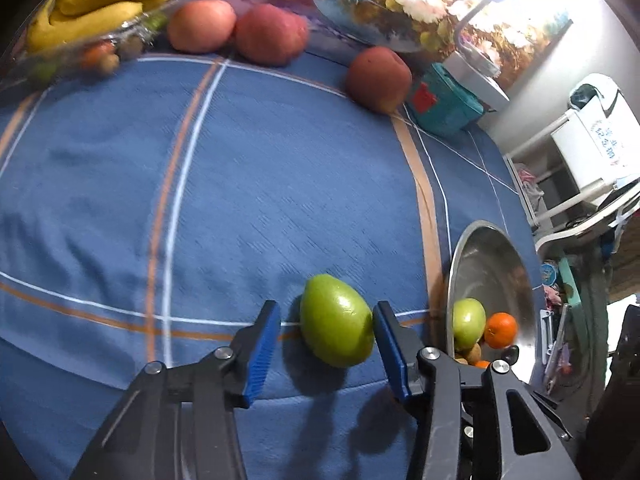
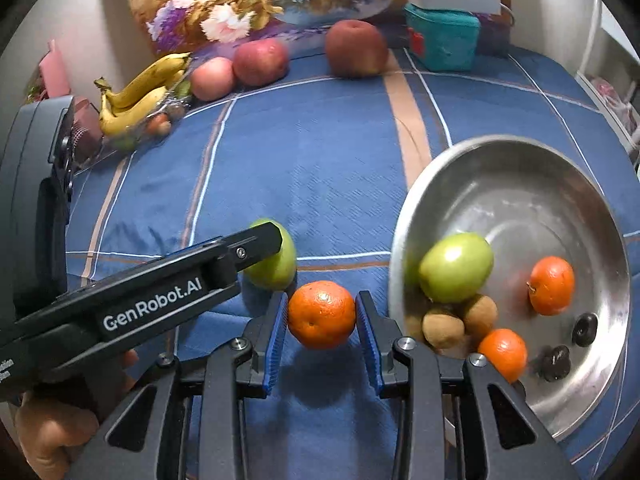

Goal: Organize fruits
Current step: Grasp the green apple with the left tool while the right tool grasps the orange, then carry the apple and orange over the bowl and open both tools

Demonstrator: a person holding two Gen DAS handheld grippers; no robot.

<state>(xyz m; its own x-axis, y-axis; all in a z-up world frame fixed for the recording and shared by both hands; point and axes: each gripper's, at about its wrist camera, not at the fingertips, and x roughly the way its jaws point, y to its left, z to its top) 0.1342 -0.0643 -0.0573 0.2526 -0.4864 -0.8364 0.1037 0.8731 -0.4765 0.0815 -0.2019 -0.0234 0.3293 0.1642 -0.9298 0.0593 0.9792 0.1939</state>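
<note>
Several fruits already lie in the round steel bowl (image 2: 520,184). Right gripper (image 2: 322,316) clamps a small orange mandarin (image 2: 322,314); left gripper (image 1: 326,322) straddles a green apple (image 1: 336,320), left pad not touching. Three red apples (image 1: 272,34) and yellow bananas (image 1: 100,4) remain on the blue cloth.

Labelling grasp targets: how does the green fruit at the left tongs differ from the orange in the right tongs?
1. Colour: the green fruit is glossy green; the orange is bright orange.
2. Shape and size: the green fruit is oval and looks bigger; the orange is rounder.
3. Grip: the right tongs press both pads on the orange; the left tongs show a gap on one side of the green fruit.
Shared: both are outside the metal bowl.
</note>
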